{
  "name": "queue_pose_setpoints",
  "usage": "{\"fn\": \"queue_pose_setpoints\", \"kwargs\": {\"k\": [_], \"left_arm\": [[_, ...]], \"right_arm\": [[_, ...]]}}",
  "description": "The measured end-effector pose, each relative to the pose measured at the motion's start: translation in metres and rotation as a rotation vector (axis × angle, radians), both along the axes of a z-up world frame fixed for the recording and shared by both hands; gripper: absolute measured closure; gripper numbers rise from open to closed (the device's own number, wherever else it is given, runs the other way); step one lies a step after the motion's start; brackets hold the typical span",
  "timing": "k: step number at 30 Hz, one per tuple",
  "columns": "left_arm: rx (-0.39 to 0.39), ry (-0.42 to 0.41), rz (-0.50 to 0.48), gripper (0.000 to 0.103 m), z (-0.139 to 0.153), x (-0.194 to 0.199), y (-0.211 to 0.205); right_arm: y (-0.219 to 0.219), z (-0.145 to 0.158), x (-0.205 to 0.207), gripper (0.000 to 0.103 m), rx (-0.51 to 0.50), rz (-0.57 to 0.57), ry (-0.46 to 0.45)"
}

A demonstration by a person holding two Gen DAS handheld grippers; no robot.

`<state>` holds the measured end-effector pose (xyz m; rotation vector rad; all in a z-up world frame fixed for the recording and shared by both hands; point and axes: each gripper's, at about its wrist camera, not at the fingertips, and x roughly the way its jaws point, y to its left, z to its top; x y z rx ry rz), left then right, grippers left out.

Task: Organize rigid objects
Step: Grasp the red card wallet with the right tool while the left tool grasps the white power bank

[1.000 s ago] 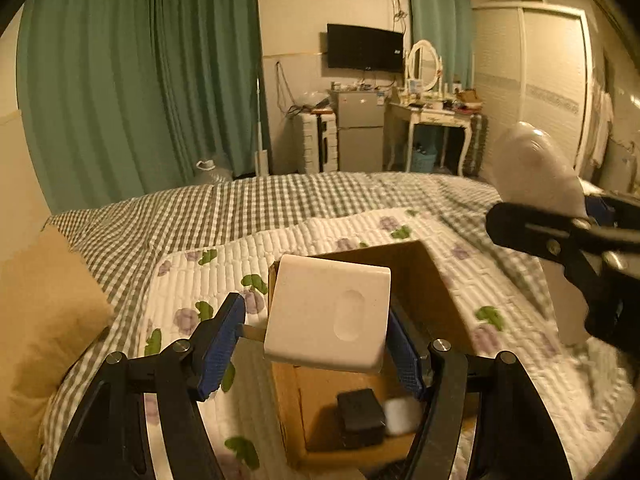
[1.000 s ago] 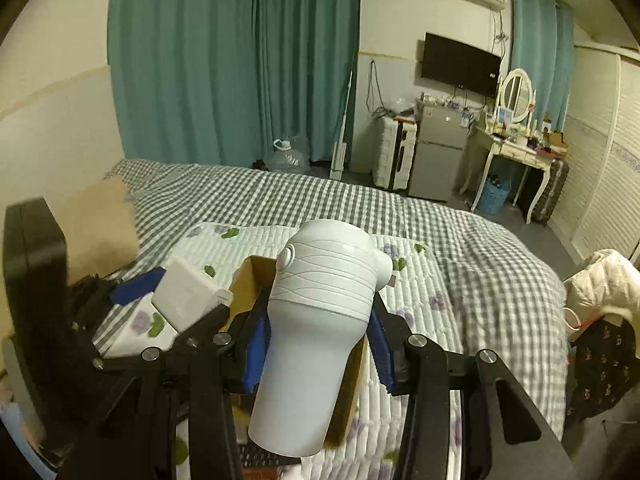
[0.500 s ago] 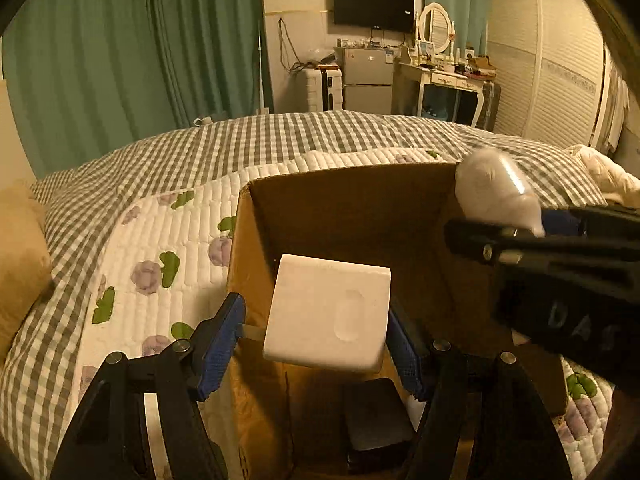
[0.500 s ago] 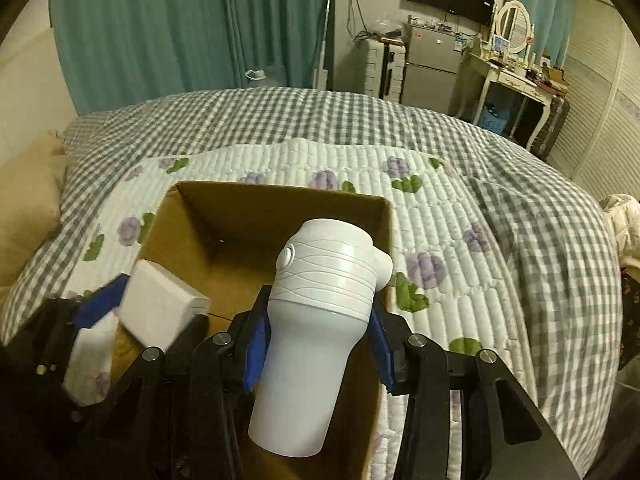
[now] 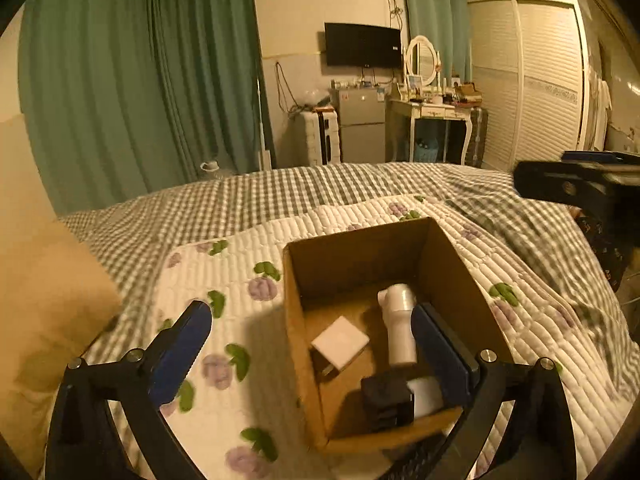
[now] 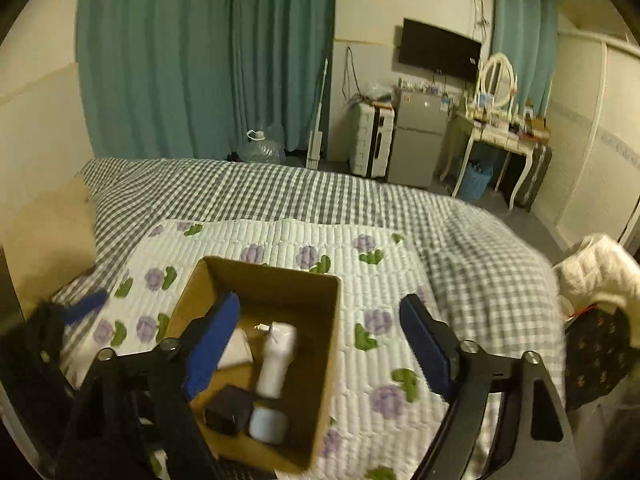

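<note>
An open cardboard box (image 5: 452, 276) (image 6: 326, 356) sits on the quilted bed. Inside it lie a white square charger block (image 5: 340, 342) (image 6: 238, 350), a white cylindrical bottle (image 5: 400, 326) (image 6: 278, 356), a black cube (image 5: 386, 402) (image 6: 230, 408) and a small white round thing (image 5: 428, 398) (image 6: 268, 424). My left gripper (image 5: 312, 352) hangs above the box's near left side, jaws opening wide with nothing held. My right gripper (image 6: 320, 344) hovers over the box's right wall, jaws opening too, and no pad presses on anything.
A tan pillow (image 5: 44, 308) (image 6: 48, 240) lies left of the floral quilt (image 5: 224, 276) (image 6: 384, 360). The checked bedspread (image 5: 320, 188) stretches beyond. A white and dark garment heap (image 6: 596, 300) sits at the bed's right edge. The other gripper's black arm (image 5: 580, 188) shows at the right.
Both grippers let go: the charger block and the white bottle dropped into the box. The jaws spread wide, and both grippers pulled back up from the box.
</note>
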<state>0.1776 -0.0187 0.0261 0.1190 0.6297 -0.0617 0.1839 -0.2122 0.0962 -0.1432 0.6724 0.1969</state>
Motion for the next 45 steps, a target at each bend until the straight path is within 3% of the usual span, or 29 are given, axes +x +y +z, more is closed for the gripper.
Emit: {"fn": "queue_pose_setpoints", "kwargs": {"k": [6,14,20,25,27,29,30,34,38,41,45], "left_arm": [[-0.017,0.037,0.015,0.001,-0.011,-0.055,0.016],[-0.048,0.131,0.085,0.001,-0.082,-0.105,0.031],[-0.047,0.173,0.114,0.001,-0.111,-0.113,0.044],[-0.056,0.192,0.132,0.001,-0.118,-0.109,0.047],[-0.049,0.204,0.134,0.001,-0.121,-0.108,0.047],[-0.042,0.215,0.137,0.001,-0.124,-0.105,0.047],[-0.036,0.220,0.139,0.001,-0.125,-0.104,0.046],[-0.023,0.231,0.133,0.001,-0.126,-0.101,0.043],[0.002,0.247,0.113,0.001,-0.128,-0.091,0.032],[0.004,0.262,0.093,0.001,-0.131,-0.080,0.021],[-0.025,0.298,0.070,0.001,-0.138,-0.062,0.005]], "right_arm": [[0.000,-0.010,-0.073,0.009,0.005,0.097,0.012],[0.024,-0.106,-0.125,0.008,-0.020,0.177,0.171],[0.043,-0.176,-0.122,0.008,-0.032,0.226,0.322],[0.049,-0.208,-0.104,0.008,-0.036,0.227,0.438],[0.049,-0.215,-0.097,0.014,-0.034,0.213,0.465],[0.049,-0.217,-0.093,0.024,-0.007,0.222,0.483],[0.050,-0.217,-0.093,0.034,0.003,0.231,0.486],[0.052,-0.213,-0.097,0.034,0.003,0.233,0.463],[0.037,-0.189,-0.102,0.034,0.058,0.211,0.408],[0.023,-0.166,-0.102,0.034,0.024,0.165,0.319],[0.007,-0.151,-0.084,0.034,-0.005,0.107,0.277]]}}
